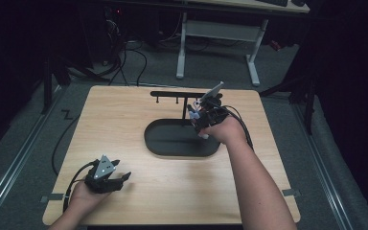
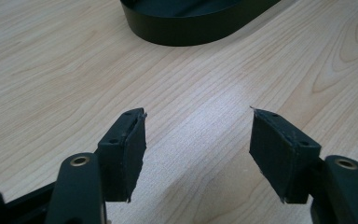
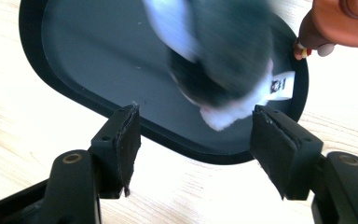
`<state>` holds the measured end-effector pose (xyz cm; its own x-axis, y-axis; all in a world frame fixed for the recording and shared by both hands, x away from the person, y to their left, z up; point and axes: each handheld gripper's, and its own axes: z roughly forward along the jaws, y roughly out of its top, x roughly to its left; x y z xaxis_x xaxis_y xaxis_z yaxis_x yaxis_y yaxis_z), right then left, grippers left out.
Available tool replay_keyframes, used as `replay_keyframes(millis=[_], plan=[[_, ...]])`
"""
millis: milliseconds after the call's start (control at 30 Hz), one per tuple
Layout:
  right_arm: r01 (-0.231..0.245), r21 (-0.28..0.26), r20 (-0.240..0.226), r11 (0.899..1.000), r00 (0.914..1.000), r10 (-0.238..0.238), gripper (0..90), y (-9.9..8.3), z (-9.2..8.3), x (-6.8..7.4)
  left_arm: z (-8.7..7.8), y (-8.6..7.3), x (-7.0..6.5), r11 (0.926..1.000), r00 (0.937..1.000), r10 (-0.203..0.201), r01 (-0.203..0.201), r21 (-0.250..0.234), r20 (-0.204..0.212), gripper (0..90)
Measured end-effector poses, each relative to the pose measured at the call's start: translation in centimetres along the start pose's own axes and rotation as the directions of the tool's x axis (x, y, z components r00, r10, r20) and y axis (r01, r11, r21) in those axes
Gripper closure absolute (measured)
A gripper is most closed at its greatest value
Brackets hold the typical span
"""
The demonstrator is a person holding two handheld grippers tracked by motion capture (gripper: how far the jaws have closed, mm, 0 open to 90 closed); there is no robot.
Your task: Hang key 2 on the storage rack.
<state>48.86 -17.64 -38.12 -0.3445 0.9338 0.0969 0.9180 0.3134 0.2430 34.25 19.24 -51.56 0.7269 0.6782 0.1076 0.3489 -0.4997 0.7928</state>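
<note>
High view, right gripper: the right gripper (image 1: 202,116) hangs over the far right end of the black oval tray (image 1: 165,143), beside the black T-shaped rack (image 1: 184,97) that stands at the tray's far edge. Something small and pale sits at its tip; from here I cannot tell whether it is held.

High view, left gripper: the left gripper (image 1: 109,173) rests low on the wooden table (image 1: 124,115) at the near left, well apart from the tray.

Left gripper view: its jaws stand wide apart with bare wood between them, nothing held. The tray's dark wall (image 2: 191,28) shows farther off.

Right gripper view: the jaws stand apart over the tray's near rim (image 3: 168,135), released. Between and beyond them is a blurred soft toy (image 3: 223,65), dark grey with white parts and a small white label (image 3: 282,86). It looks to be above or on the tray floor; the blur suggests it is moving, possibly dropping.

Step in hand: my guess is placing the toy in the tray. Doing it well means keeping the jaws spread and clearing straight up, so no pad snags the fabric or label.

In the way: a brown figure (image 3: 335,25) at the tray's right edge sits close to the toy, and the rack's post is just beside the gripper.
</note>
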Motion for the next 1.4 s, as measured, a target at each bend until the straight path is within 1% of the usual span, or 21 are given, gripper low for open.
replay_keyframes(millis=[200,267,433,533,600,667,700,733,767,833,933,1000,1033,1067,1133,1167,1200,1233,1267,1300,1400], plan=[[-0.013,-0.017,-0.003,1.0,0.9999,0.013,34.8,-1.0,0.0,-0.2,0.1,0.1,-0.2,1.0,1.0,0.007,-0.007,-0.002,0.002,36.3],[-0.009,-0.022,-0.006,1.0,0.9999,0.009,35.0,-1.5,0.1,-0.4,0.1,0.1,-0.2,1.0,1.0,0.008,-0.008,-0.004,0.002,36.3],[-0.017,-0.023,-0.019,1.0,0.9997,0.017,35.1,-3.0,0.7,-0.6,0.2,0.2,-0.3,0.9999,0.9999,0.011,-0.011,-0.002,0.001,36.3],[-0.005,-0.02,-0.017,1.0,0.9998,0.005,35.3,-3.8,1.3,-0.6,0.2,0.2,-0.3,0.9999,0.9999,0.014,-0.014,0.001,-0.001,36.3],[0.01,-0.017,-0.005,1.0,0.9999,-0.01,35.0,-4.3,1.7,-0.5,0.3,0.2,-0.4,0.9999,0.9999,0.016,-0.016,-0.001,0.0,36.3],[0.017,-0.03,-0.008,0.999,0.9998,-0.017,34.9,-5.0,2.1,-0.4,0.3,0.2,-0.4,0.9999,0.9999,0.016,-0.016,-0.002,0.003,36.3],[0.023,-0.025,0.001,0.999,0.9997,-0.023,34.6,-5.3,2.4,-0.3,0.3,0.2,-0.5,0.9999,0.9999,0.017,-0.017,-0.004,0.003,36.3],[0.043,-0.02,0.022,0.999,0.9989,-0.042,34.7,-5.6,2.7,-0.2,0.3,0.3,-0.5,0.9998,0.9998,0.018,-0.018,-0.004,0.003,36.3],[0.049,-0.028,0.02,0.998,0.9986,-0.049,34.7,-6.0,2.9,-0.2,0.3,0.3,-0.5,0.9998,0.9998,0.019,-0.019,-0.003,0.004,36.3],[0.037,-0.043,0.006,0.998,0.9993,-0.037,34.6,-6.7,3.3,-0.2,0.3,0.3,-0.6,0.9997,0.9997,0.022,-0.022,-0.003,0.007,36.2],[0.056,-0.071,0.018,0.996,0.9983,-0.055,34.5,-7.9,3.9,0.0,0.4,0.3,-0.8,0.9997,0.9996,0.026,-0.026,-0.002,0.013,36.2],[0.058,-0.112,0.021,0.992,0.9982,-0.056,34.3,-9.1,4.4,0.4,0.4,0.3,-0.9,0.9996,0.9994,0.027,-0.027,0.0,0.021,36.1],[0.058,-0.112,0.021,0.992,0.9982,-0.056,34.3,-9.1,4.4,0.4,0.4,0.4,-1.0,0.9996,0.9993,0.027,-0.027,-0.001,0.027,36.1],[0.072,-0.127,0.026,0.989,0.9972,-0.07,34.1,-9.5,4.6,0.5,0.4,0.4,-1.1,0.9996,0.9992,0.028,-0.028,-0.004,0.03,36.1],[0.1,-0.166,0.055,0.981,0.9943,-0.092,34.0,-10.4,4.9,0.8,0.4,0.5,-1.4,0.9994,0.9984,0.033,-0.033,-0.007,0.045,36.1],[0.1,-0.166,0.055,0.981,0.9943,-0.092,34.0,-10.4,4.9,0.8,0.4,0.5,-1.4,0.9994,0.9984,0.033,-0.033,-0.007,0.045,36.0],[0.123,-0.209,0.075,0.97,0.9911,-0.11,33.9,-11.5,5.3,1.1,0.4,0.6,-1.5,0.9992,0.9981,0.039,-0.038,-0.006,0.047,36.0],[0.124,-0.23,0.077,0.965,0.991,-0.109,33.8,-12.0,5.5,1.2,0.4,0.6,-1.6,0.9992,0.9979,0.039,-0.038,-0.009,0.052,36.0],[0.124,-0.263,0.076,0.957,0.9913,-0.107,33.8,-12.7,5.8,1.3,0.4,0.6,-1.7,0.9992,0.9977,0.04,-0.04,-0.007,0.055,36.0],[0.114,-0.286,0.065,0.951,0.993,-0.099,33.7,-13.3,6.0,1.4,0.5,0.6,-1.8,0.9992,0.9974,0.04,-0.04,-0.008,0.06,35.9],[0.122,-0.361,0.075,0.924,0.992,-0.102,33.5,-15.4,7.0,1.7,0.6,0.6,-1.9,0.9993,0.9968,0.036,-0.035,-0.007,0.072,35.9]])
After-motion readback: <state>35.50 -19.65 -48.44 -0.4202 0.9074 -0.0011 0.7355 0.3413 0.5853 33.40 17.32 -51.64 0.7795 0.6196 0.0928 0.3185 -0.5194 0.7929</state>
